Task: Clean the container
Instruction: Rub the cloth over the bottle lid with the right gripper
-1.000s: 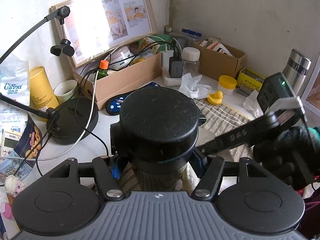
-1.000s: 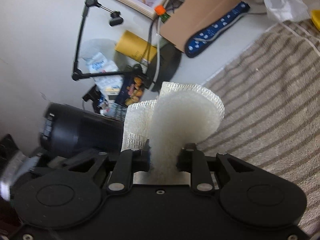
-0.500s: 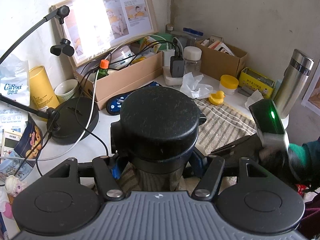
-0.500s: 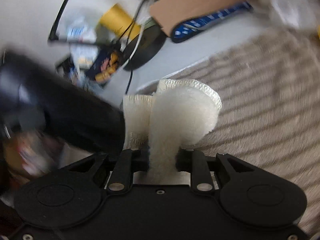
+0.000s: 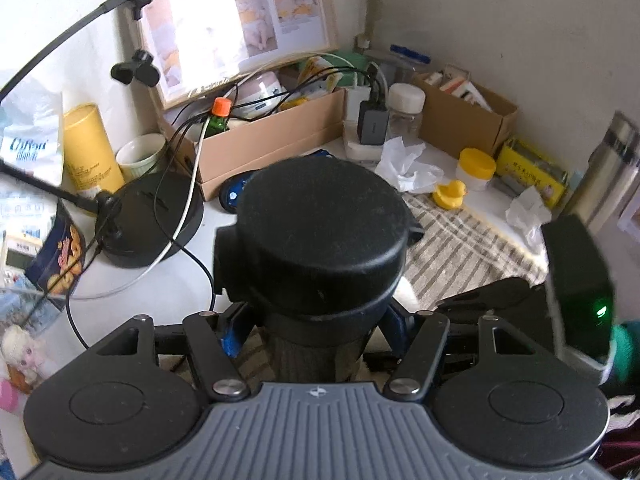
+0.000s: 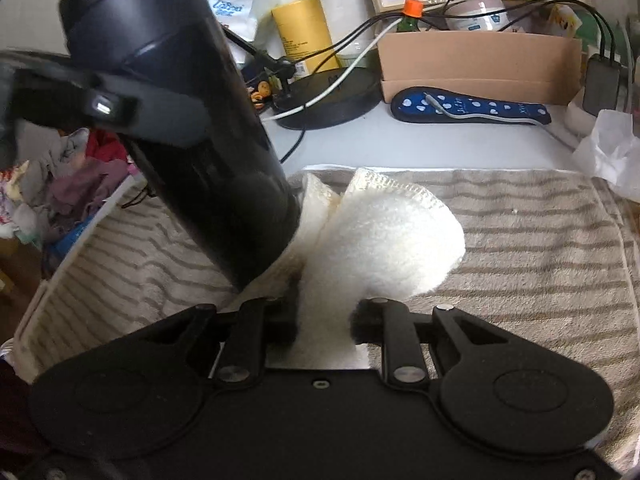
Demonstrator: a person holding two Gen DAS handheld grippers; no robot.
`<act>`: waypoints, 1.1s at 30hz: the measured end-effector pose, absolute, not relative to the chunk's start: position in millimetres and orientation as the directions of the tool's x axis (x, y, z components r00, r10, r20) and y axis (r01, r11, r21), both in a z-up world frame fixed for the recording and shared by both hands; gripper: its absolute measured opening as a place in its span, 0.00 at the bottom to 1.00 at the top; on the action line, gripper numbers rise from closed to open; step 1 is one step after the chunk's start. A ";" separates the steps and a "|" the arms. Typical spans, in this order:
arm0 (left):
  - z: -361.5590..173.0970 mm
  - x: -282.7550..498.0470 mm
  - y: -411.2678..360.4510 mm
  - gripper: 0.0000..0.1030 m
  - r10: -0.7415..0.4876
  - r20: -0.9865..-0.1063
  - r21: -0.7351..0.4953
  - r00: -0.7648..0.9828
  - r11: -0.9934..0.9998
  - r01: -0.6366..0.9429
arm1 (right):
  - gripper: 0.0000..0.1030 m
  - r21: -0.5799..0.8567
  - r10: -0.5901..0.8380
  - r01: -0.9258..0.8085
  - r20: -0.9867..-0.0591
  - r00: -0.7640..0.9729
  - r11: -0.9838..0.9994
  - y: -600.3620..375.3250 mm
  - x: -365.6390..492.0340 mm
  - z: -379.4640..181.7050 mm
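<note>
Now the tall, black, lidded cylindrical flask [image 6: 180,128] stands tilted in the left hand-held gripper [image 5: 316,344], whose jaws are clamped on its body below the lid, while the right hand-held gripper [image 6: 326,312], pinched tight on a folded white terry cloth [image 6: 384,248], has rolled round and swung in beside it. A second ago the flask lay off to the side in the right wrist view; it now rises just left of the cloth, whose folded edge touches the flask's lower wall. That puts the wipe at its start: cloth on the base, most of the dark wall apparently still to be rubbed.

Beneath both tools lies a beige striped towel [image 6: 520,248] spread on the white counter [image 6: 400,144]. Beyond the flask, ahead of the left hand-held gripper, sit a round black lamp base [image 5: 148,220] trailing cables, a long cardboard box [image 5: 272,136], a yellow rubber duck [image 5: 450,195] and crumpled tissue [image 5: 404,160]. A steel thermos [image 5: 608,168] stands far right. Nothing blocks the cloth's path along the flask; only the left jaws cover a band of its wall.
</note>
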State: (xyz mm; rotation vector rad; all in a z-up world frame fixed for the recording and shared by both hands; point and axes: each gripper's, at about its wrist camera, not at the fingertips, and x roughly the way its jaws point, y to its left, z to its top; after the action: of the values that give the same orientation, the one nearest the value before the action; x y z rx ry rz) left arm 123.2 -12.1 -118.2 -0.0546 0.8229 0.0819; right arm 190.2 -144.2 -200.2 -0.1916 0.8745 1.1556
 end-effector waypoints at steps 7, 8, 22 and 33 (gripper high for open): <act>-116.9 119.2 -17.3 0.62 -0.049 -0.713 0.032 0.700 0.994 0.102 | 0.19 0.605 0.813 -0.620 -0.574 0.095 0.500 -201.6 224.5 -200.9; -117.2 119.0 -17.7 0.62 -0.084 -0.709 0.035 0.700 0.988 0.153 | 0.19 0.640 0.825 -0.579 -0.555 0.107 0.505 -214.5 230.2 -200.8; -116.5 121.5 -20.3 0.62 -0.152 -0.727 -0.025 0.670 0.980 0.196 | 0.19 0.770 0.913 -0.510 -0.398 0.087 0.384 -238.2 234.0 -174.1; -102.6 109.5 -14.5 0.64 -0.005 -0.699 -0.130 0.715 0.984 -0.120 | 0.19 0.773 0.924 -0.546 -0.382 0.006 0.323 -220.7 230.5 -167.6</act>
State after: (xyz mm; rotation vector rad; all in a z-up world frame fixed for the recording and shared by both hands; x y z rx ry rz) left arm 109.5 -14.5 -102.6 -0.1712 0.7724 0.0643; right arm 230.5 -220.7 -167.6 0.4726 1.0119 1.2196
